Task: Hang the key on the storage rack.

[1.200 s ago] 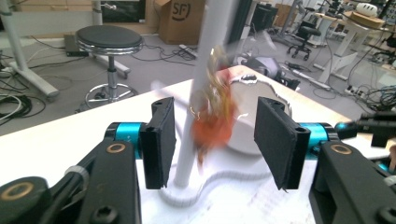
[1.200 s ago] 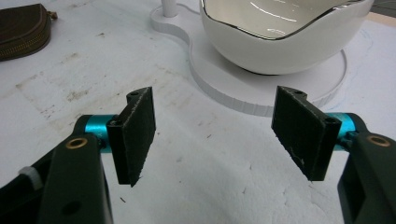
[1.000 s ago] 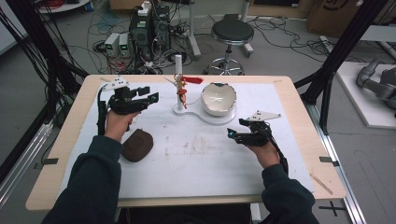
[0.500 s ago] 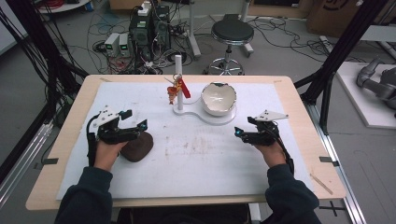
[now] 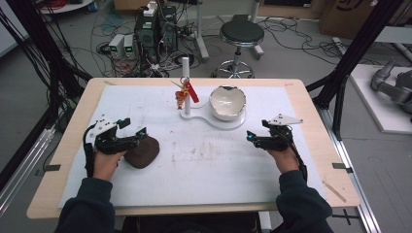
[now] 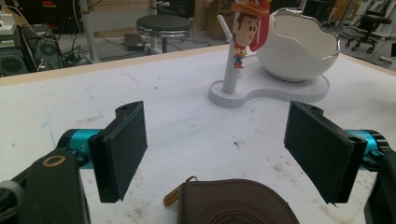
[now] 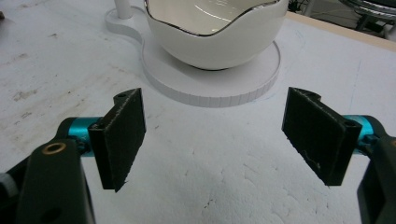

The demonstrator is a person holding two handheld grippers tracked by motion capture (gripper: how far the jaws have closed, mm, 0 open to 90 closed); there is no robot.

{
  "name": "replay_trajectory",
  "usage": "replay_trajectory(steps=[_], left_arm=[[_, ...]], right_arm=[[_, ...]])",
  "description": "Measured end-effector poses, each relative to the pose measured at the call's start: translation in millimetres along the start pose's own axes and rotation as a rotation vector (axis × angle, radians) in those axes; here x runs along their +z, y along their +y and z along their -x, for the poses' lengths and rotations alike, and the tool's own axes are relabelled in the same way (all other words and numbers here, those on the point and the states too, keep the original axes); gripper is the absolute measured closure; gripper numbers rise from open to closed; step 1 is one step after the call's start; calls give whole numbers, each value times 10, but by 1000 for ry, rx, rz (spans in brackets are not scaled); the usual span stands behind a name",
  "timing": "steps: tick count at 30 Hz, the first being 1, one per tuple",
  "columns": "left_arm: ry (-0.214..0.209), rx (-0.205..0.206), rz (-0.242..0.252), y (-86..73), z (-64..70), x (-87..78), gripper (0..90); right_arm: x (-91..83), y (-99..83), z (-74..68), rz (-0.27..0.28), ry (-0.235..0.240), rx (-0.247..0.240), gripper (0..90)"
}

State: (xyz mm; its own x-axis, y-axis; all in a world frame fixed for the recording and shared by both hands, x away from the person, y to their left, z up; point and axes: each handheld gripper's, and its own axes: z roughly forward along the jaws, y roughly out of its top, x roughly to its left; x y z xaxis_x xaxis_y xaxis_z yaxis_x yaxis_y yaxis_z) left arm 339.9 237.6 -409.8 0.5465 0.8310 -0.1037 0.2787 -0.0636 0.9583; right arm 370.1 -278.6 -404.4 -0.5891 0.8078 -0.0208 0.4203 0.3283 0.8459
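White paper covers our wooden table point(image 5: 311, 104), with the egg-shaped bowl point(image 5: 227, 102) on its white stand point(image 5: 214, 120) as our landmark. Over the last second our left gripper point(image 5: 142, 134) has come back from beside the stand's post, where the cowboy keychain point(image 5: 184, 93) now hangs, to the brown leather pouch point(image 5: 142, 152) well to the bowl's near left, jaws spread wide above it. Our right gripper point(image 5: 251, 137) waits apart, near-right of the bowl. We judge the pouch is next.
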Motion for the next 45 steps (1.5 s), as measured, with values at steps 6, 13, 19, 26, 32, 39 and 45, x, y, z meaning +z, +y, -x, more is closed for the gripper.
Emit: replay_trajectory(steps=[6,13,19,26,32,39,45], left_arm=[[1,-2,-13,-12,2,20,212],[18,-4,-10,-14,-18,4,216],[21,-5,-9,-16,-25,6,216],[31,-11,-9,-19,-30,2,216],[62,-8,-34,-27,-57,7,219],[78,-24,-42,-66,-58,-62,224],[80,-31,-44,-74,-72,-53,225]], right_arm=[[-11,-15,10,0,-4,-1,219],[5,-20,1,-8,1,-6,219],[3,-19,4,-3,7,-6,219],[-14,-38,12,-5,4,-1,220],[-5,-39,2,-13,5,-11,219],[-62,-54,1,-4,1,-14,219],[-62,-56,4,-4,-4,-11,220]])
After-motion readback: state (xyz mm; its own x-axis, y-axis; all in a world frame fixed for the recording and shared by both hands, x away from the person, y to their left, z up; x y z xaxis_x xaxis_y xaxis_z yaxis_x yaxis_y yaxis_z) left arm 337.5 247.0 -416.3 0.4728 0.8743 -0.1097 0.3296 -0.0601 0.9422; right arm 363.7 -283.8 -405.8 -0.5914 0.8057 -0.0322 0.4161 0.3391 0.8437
